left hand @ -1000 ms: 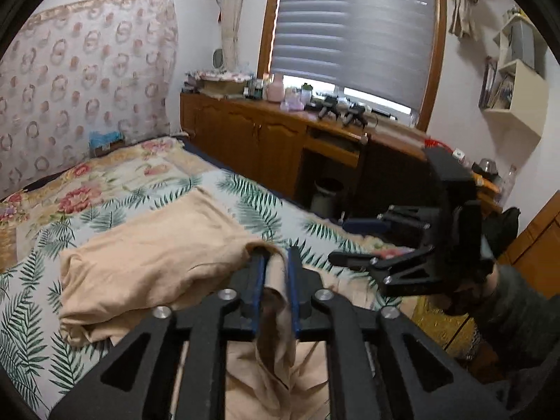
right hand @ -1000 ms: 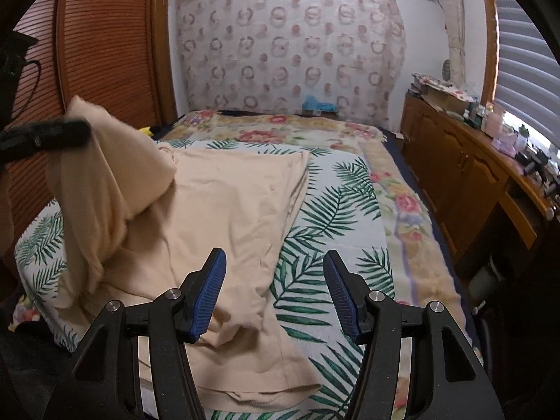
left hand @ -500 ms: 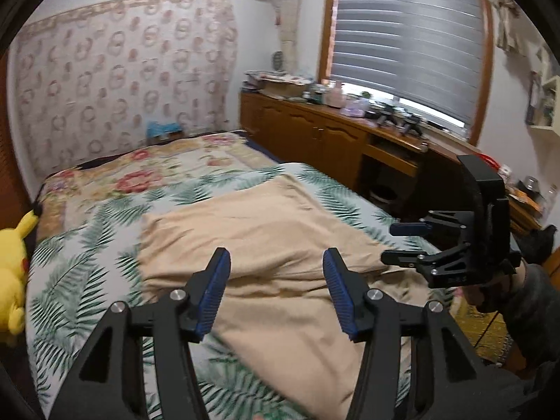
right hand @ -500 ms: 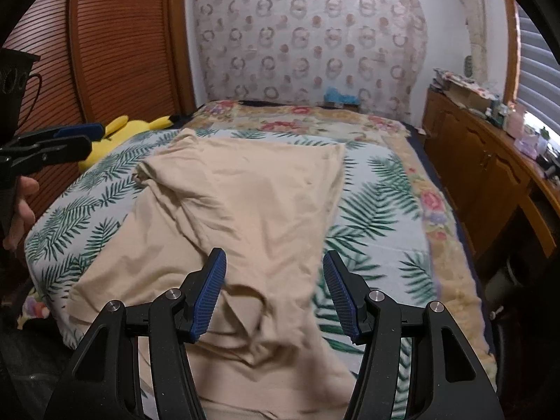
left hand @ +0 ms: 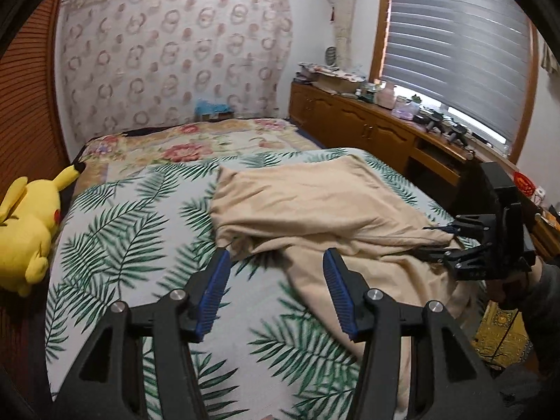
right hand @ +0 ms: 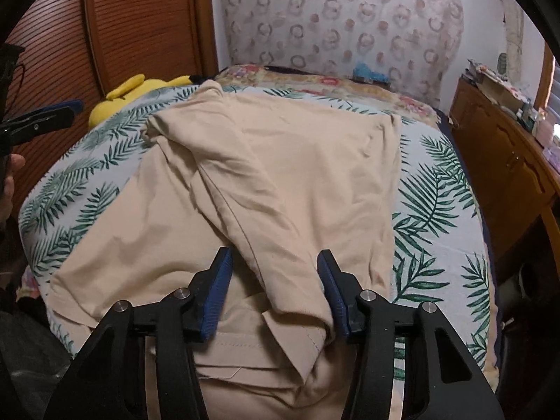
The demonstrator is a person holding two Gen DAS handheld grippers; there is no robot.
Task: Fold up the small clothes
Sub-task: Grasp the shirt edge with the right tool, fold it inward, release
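Observation:
A beige garment (left hand: 325, 206) lies crumpled on the leaf-print bed sheet (left hand: 140, 231), partly folded over itself; it also shows in the right wrist view (right hand: 280, 182). My left gripper (left hand: 276, 290) is open and empty, above the sheet just left of the garment's near edge. My right gripper (right hand: 274, 294) is open, hovering low over the garment's near fold, holding nothing. It shows from the side in the left wrist view (left hand: 437, 241), at the garment's right edge. The left gripper's tip (right hand: 52, 115) appears at the far left of the right wrist view.
A yellow plush toy (left hand: 24, 224) lies at the bed's left edge, also in the right wrist view (right hand: 136, 94). A wooden cabinet run (left hand: 367, 133) with clutter stands right of the bed under the window. A wooden slatted door (right hand: 115, 28) is on the left.
One second ago my left gripper was shut on the lifted garment. It has let go and opened; the garment dropped flat onto the bed. Both grippers moved lower and nearer the cloth.

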